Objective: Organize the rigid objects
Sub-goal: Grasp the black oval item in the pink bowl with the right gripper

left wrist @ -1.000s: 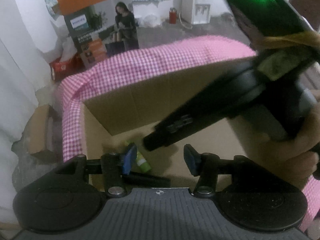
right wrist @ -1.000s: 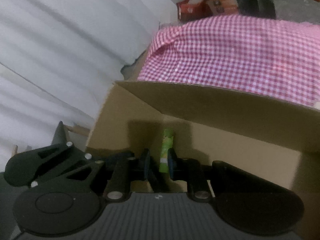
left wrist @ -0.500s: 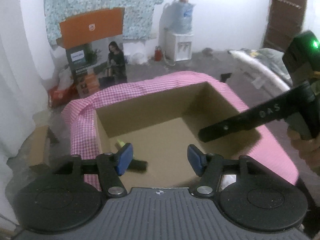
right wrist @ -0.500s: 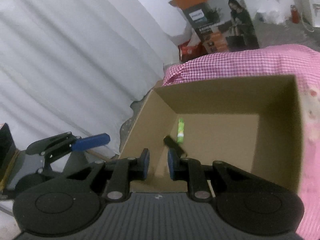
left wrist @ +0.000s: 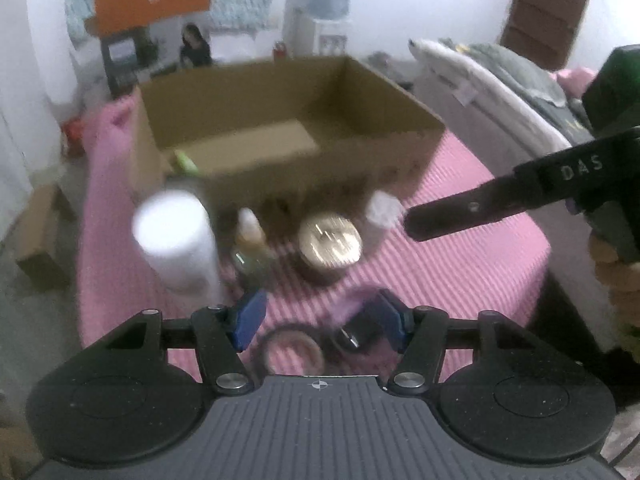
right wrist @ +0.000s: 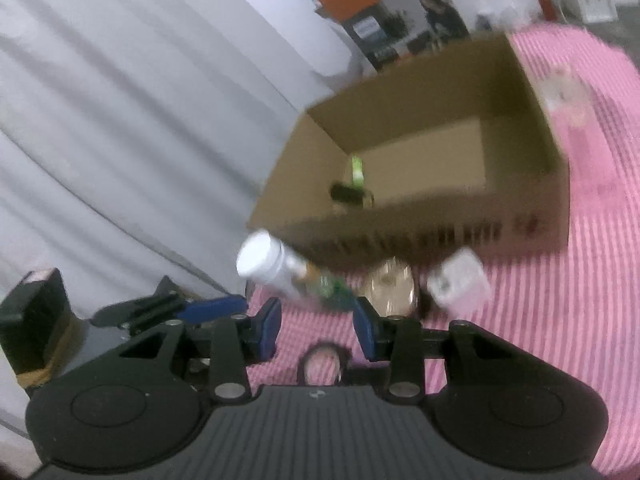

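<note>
An open cardboard box stands on a pink checked cloth. Inside it lie a green tube and a black object. In front of the box stand a white-capped bottle, a small dropper bottle, a gold-lidded jar and a small white container. A ring lies close to the grippers. My left gripper is open and empty. My right gripper is open and empty; it also shows in the left wrist view.
A small dark object with a purple part lies by my left gripper's right finger. White curtain hangs at the left. A bed with bedding is at the right. A small box sits on the floor left.
Both grippers have pulled back out of the box toward the near side of the table. The right gripper, shut before, has opened and left the black object in the box.
</note>
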The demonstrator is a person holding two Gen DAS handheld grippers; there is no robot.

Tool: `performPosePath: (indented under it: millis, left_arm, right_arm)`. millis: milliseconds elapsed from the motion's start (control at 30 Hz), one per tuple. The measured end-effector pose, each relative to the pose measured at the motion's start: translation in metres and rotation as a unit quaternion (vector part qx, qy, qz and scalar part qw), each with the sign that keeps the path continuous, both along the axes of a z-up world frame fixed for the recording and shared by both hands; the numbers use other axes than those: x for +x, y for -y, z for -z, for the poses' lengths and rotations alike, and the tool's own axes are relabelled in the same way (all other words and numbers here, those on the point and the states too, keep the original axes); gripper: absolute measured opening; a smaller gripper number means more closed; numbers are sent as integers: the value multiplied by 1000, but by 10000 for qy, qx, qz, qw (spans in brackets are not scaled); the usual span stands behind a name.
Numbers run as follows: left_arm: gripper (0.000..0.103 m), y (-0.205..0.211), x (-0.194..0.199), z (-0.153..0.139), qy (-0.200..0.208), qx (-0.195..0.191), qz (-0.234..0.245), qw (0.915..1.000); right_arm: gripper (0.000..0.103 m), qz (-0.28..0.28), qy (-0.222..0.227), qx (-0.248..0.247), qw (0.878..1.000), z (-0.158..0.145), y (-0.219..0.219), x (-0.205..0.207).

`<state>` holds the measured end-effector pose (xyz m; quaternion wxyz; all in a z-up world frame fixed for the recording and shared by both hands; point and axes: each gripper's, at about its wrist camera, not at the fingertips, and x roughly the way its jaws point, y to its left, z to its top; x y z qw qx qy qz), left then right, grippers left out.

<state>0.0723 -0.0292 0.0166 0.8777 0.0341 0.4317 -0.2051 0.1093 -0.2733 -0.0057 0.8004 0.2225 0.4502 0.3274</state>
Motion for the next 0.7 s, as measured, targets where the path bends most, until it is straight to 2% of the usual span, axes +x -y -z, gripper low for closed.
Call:
performPosePath:
  millis: [133,500,700]
  left_arm:
    - [58,7,-6,18,-118,-46,121,9998]
    - [33,25,3,47,-262,351,310,9986]
    - [23,21,7,59,-546,149,296,9980]
  right_arm:
    - [42,54,-360,-41,9993,25,-4,-12]
    - [37,180,-1321,129,9910,73,-13,-10]
    - [37,207,-1640,121,9862,88,-22,5]
